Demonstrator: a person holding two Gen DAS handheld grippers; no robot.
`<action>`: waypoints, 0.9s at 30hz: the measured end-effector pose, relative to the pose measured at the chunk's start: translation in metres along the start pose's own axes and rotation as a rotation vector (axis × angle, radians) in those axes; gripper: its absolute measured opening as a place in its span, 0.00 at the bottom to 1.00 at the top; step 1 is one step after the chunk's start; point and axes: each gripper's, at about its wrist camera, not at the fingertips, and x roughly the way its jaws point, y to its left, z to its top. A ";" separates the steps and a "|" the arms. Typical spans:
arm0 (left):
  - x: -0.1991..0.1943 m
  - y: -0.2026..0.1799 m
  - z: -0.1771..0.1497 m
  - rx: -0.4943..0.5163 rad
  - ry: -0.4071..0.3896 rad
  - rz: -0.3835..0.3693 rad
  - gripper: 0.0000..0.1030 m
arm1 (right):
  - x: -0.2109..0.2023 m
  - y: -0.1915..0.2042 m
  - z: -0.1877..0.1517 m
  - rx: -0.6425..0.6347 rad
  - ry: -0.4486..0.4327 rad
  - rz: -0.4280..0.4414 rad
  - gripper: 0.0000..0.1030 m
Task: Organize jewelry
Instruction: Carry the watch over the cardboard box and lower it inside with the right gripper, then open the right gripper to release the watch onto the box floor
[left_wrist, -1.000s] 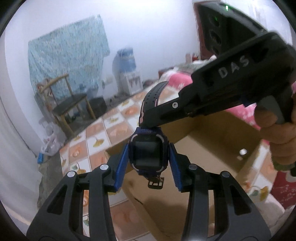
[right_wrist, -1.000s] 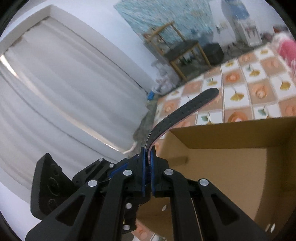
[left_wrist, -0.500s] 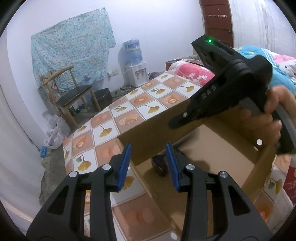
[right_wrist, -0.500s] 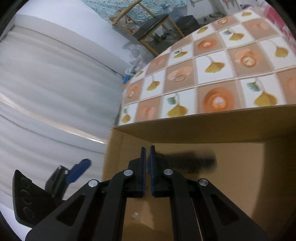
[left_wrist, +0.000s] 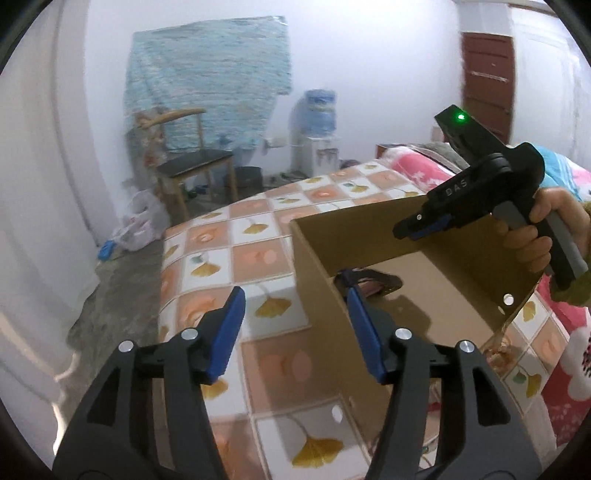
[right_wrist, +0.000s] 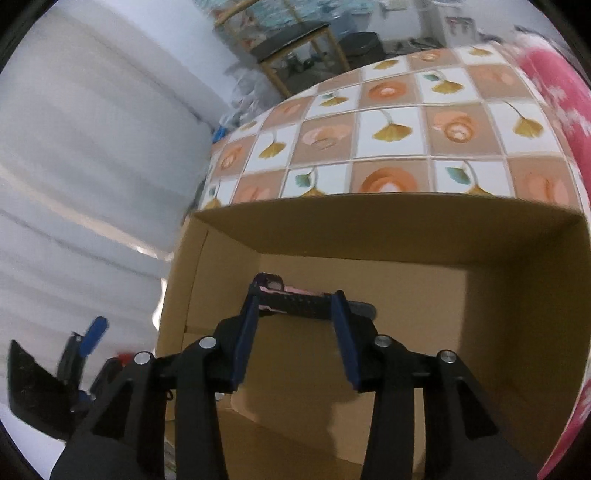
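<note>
A black and pink smartwatch (right_wrist: 295, 301) lies on the floor of an open cardboard box (right_wrist: 388, 225), near its far wall. In the left wrist view the watch (left_wrist: 373, 278) shows partly behind the box's near wall (left_wrist: 321, 280). My right gripper (right_wrist: 295, 314) is open and empty, above the box, with the watch just beyond its fingertips. It also shows in the left wrist view (left_wrist: 417, 230) over the box's far wall. My left gripper (left_wrist: 295, 314) is open and empty, straddling the box's left corner from above.
The box sits on a table with a tiled flower-pattern cloth (left_wrist: 236, 258). A wooden chair (left_wrist: 192, 166) and a water dispenser (left_wrist: 317, 129) stand by the back wall. A pink bedspread (left_wrist: 417, 170) lies to the right. A white curtain (right_wrist: 74, 184) hangs at the left.
A second ago both grippers held the watch above the box. The left let go first, then the right opened; the watch now lies in the box. Both grippers have drawn back.
</note>
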 end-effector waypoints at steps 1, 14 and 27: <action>-0.006 0.001 -0.007 -0.014 -0.003 0.017 0.56 | 0.006 0.010 0.001 -0.047 0.022 -0.020 0.39; -0.024 0.025 -0.056 -0.140 0.005 -0.003 0.59 | 0.048 0.072 -0.017 -0.743 0.205 -0.321 0.39; -0.022 0.032 -0.095 -0.211 0.063 -0.008 0.59 | 0.097 0.087 -0.014 -0.938 0.304 -0.486 0.05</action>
